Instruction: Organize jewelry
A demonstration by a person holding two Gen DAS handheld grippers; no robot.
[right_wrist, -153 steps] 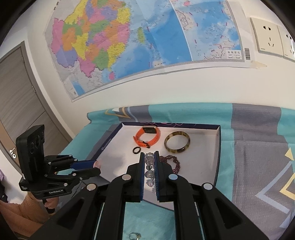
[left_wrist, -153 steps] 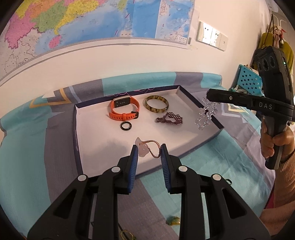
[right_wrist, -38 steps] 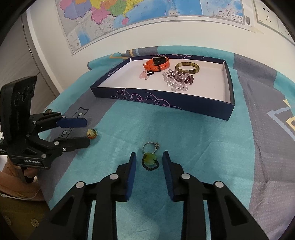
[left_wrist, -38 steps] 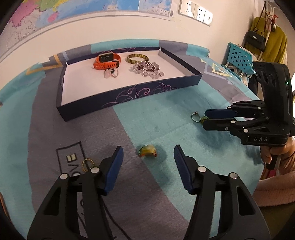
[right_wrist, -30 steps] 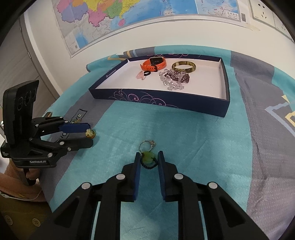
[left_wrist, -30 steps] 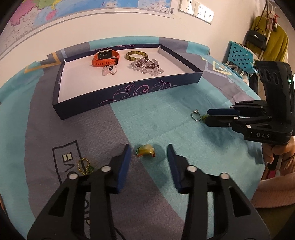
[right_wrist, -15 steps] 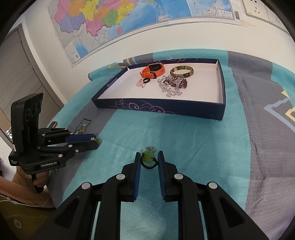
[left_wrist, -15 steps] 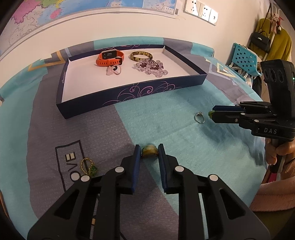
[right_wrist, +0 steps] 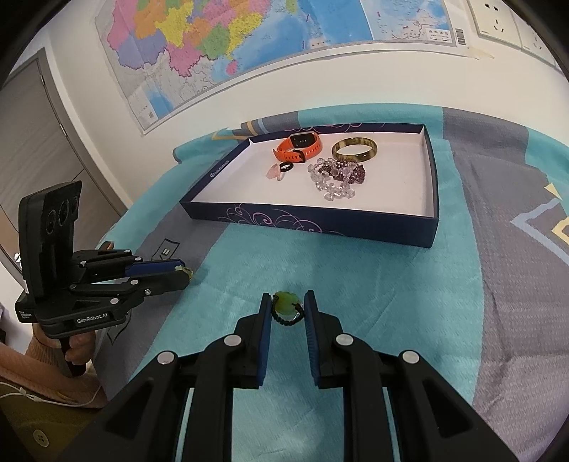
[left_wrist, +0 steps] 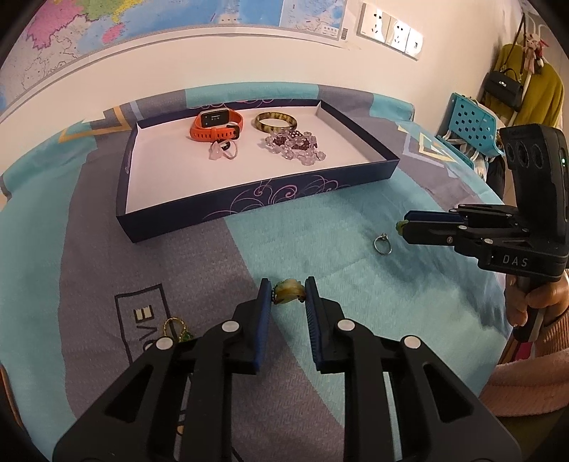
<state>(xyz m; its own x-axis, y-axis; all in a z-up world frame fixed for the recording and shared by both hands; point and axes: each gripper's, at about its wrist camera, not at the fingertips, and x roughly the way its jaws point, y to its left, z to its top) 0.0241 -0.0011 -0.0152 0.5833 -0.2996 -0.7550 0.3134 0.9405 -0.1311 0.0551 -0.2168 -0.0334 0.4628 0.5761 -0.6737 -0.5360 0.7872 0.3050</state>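
**Both jaws closed on small pendants beside the jewelry tray**

We see a desk [left_wrist: 106, 248] under a teal and grey patterned cloth, set against a white wall with a large map [right_wrist: 231, 39] and wall sockets [left_wrist: 389, 30]. On it sits one navy tray [left_wrist: 249, 202] with a white floor, holding one orange smartwatch [left_wrist: 217, 126], one amber bangle [left_wrist: 275, 122], one heap of clear and garnet beads [left_wrist: 295, 145] and one pink stone ring [left_wrist: 222, 152].

Our left gripper [left_wrist: 288, 295] has its jaws narrow, pinching a yellow-green pendant [left_wrist: 288, 290] on the cloth. Our right gripper [right_wrist: 288, 309] has its jaws narrow too, clamped on a green pendant with a black bead loop [right_wrist: 287, 310].

Only the left wrist view shows the blue chair [left_wrist: 473, 121], a silver ring [left_wrist: 382, 245] lying loose on the cloth, and a gold-looped green charm [left_wrist: 176, 328] just beside our left gripper. Only the right wrist view shows the grey door [right_wrist: 39, 142].
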